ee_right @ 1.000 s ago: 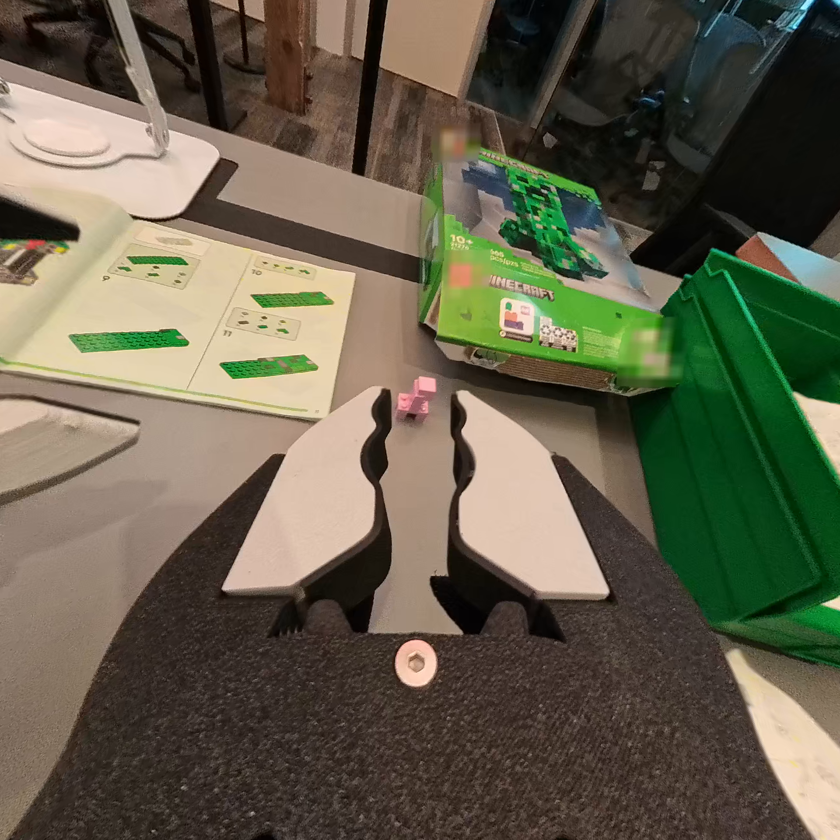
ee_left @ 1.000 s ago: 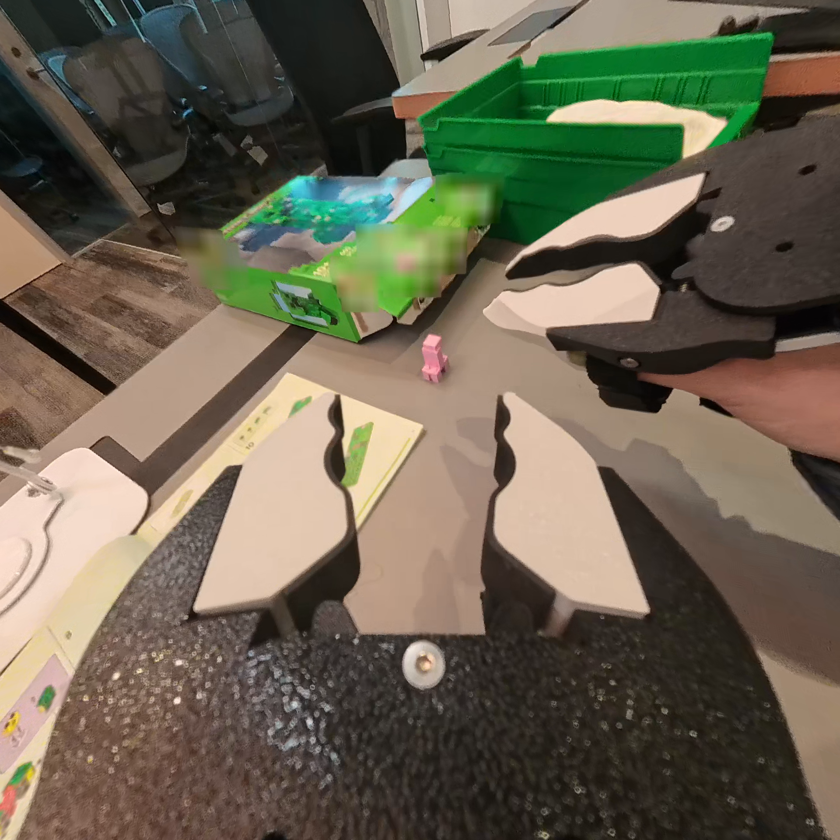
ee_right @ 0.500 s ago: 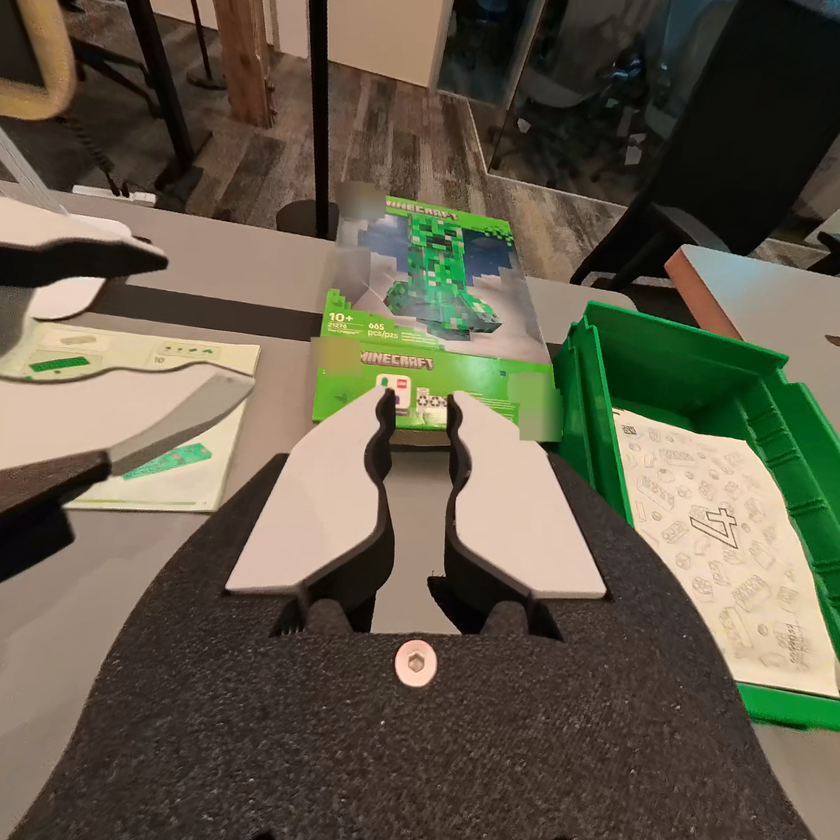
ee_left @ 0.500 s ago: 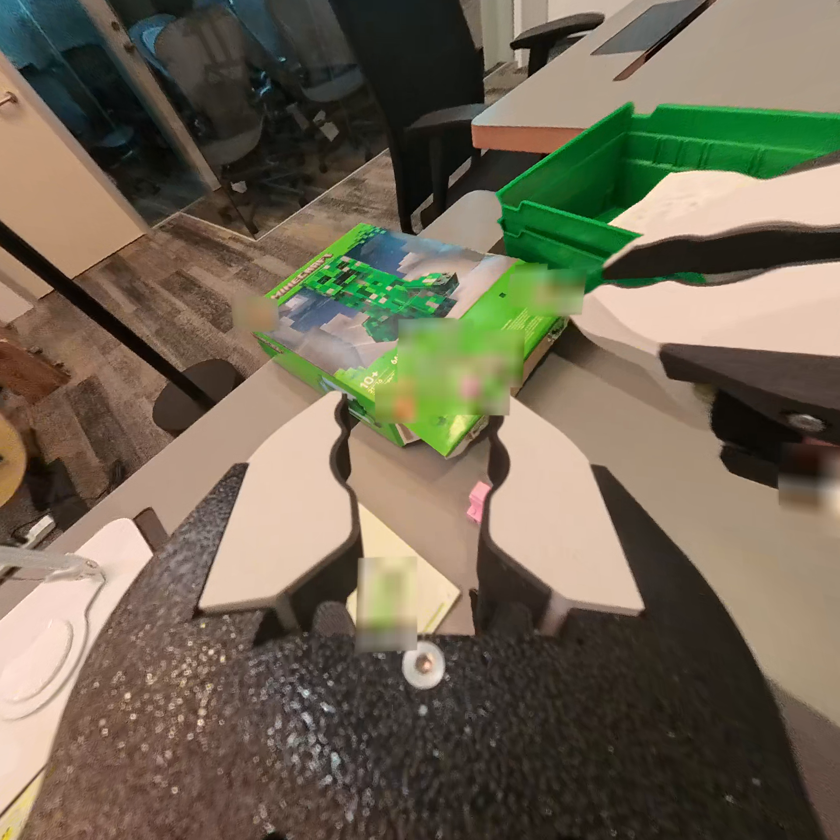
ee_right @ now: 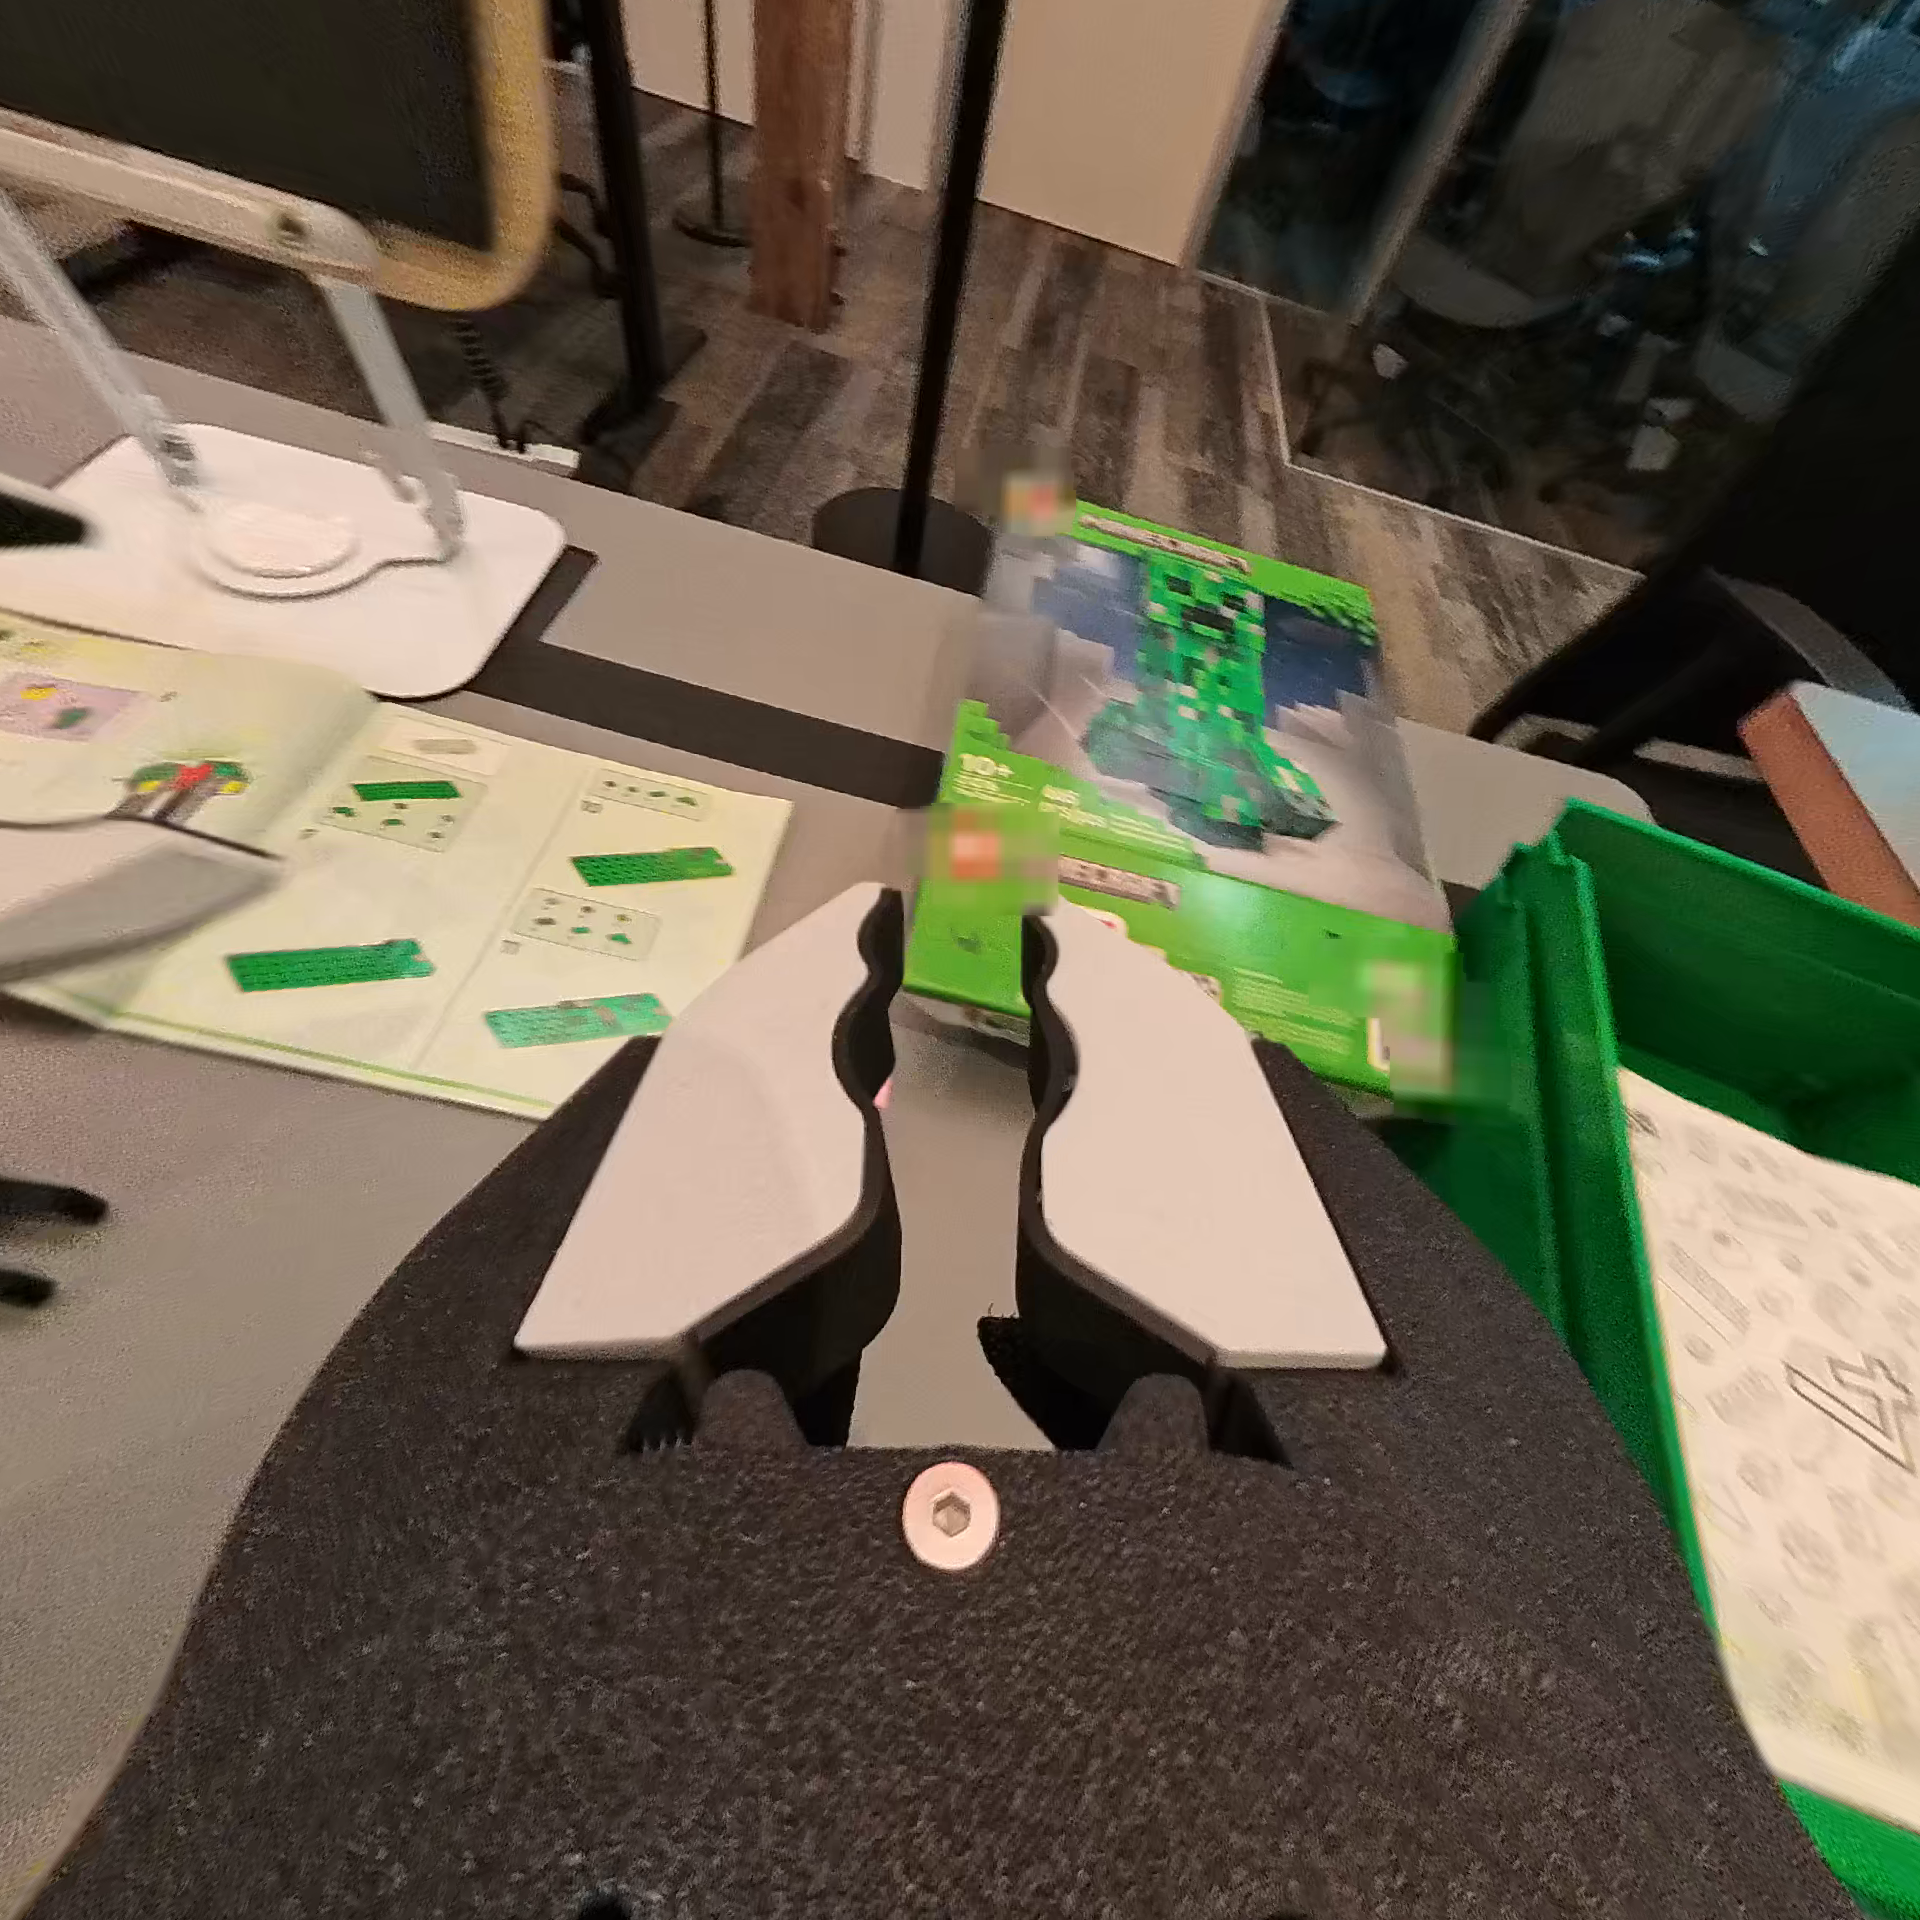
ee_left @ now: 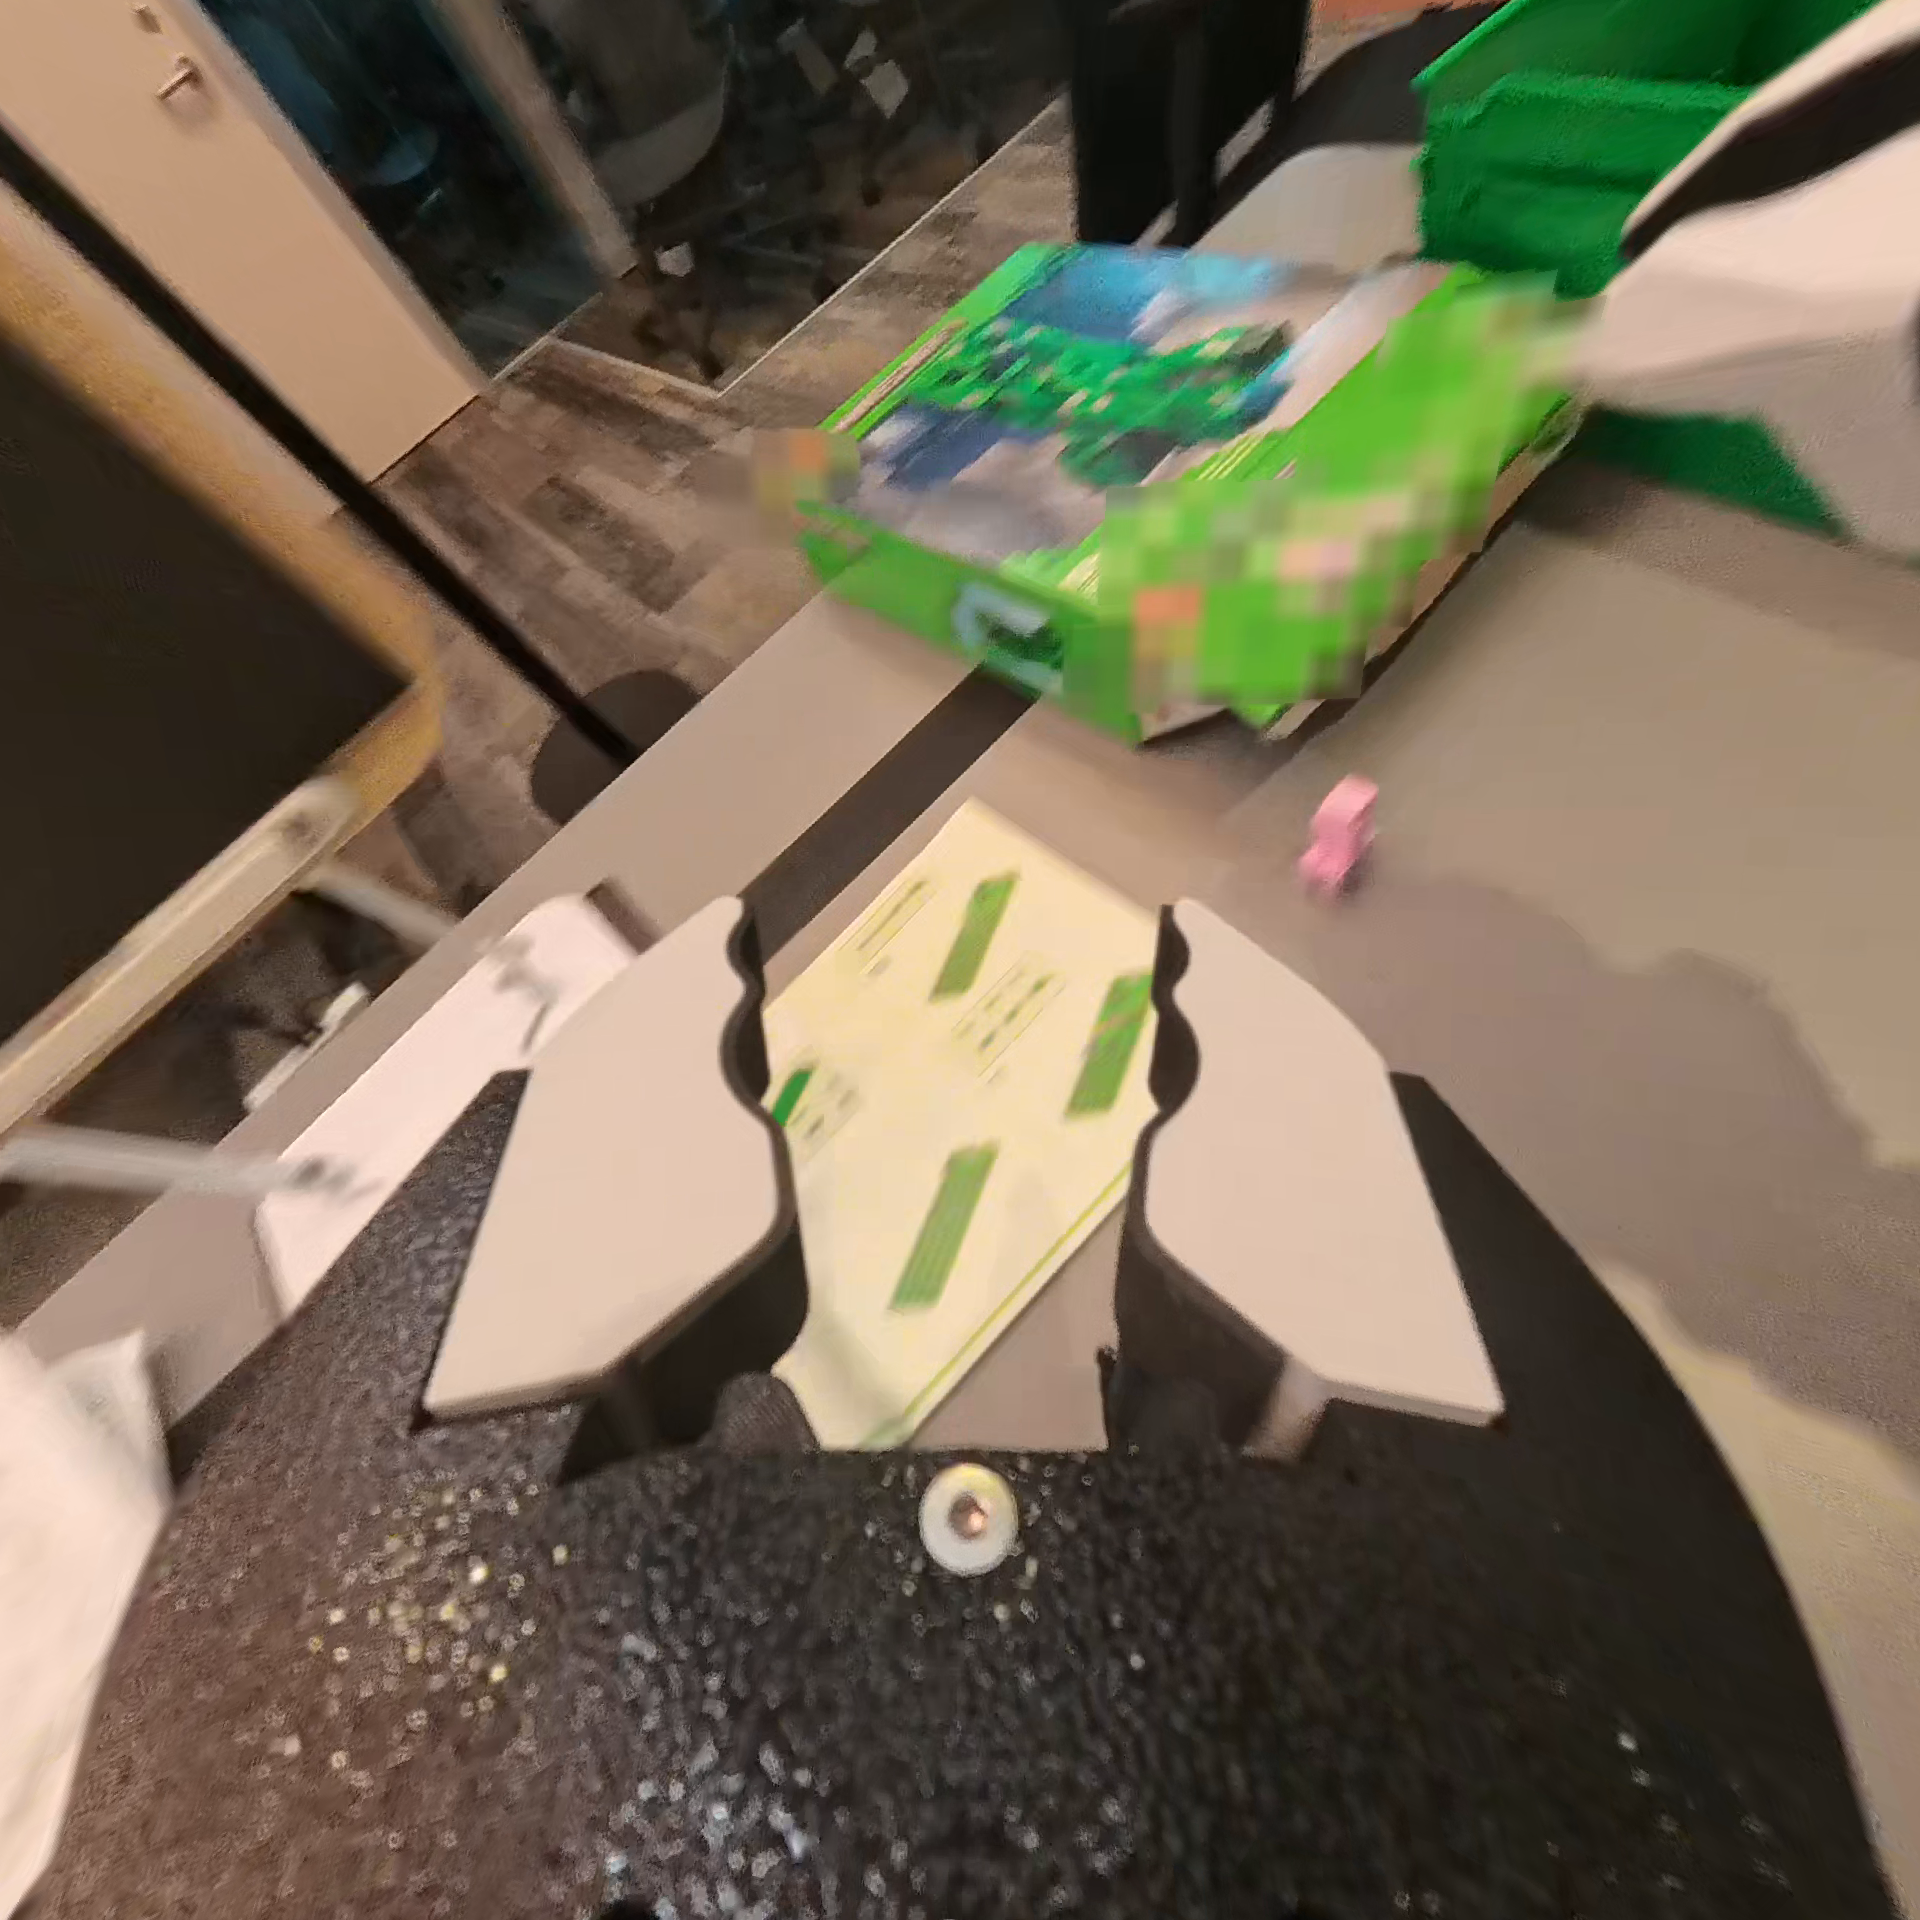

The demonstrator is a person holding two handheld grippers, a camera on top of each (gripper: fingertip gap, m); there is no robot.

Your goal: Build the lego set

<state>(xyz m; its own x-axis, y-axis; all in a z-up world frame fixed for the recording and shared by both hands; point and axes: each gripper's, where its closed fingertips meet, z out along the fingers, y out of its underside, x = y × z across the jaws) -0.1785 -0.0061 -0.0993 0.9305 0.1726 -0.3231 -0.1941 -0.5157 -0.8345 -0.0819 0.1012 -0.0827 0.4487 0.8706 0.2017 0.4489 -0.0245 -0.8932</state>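
Left tool (ee_left: 956, 925): we see its jaws wide apart, holding nothing, above the open instruction booklet (ee_left: 977, 1122).
Right tool (ee_right: 951, 914): we see a narrow gap between its jaws, nothing gripped.
Pink lego figure (ee_left: 1338, 852): stands on the grey bench (ee_left: 1610, 831), right of the booklet, near the green set box (ee_right: 1174, 790).
Green bin (ee_right: 1714, 987): just right of the box, with a printed paper bag (ee_right: 1808, 1382) inside.

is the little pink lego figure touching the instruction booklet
Apart. The left wrist view shows the pink figure standing on bare grey table, with a clear strip of tabletop between it and the booklet's nearest edge.
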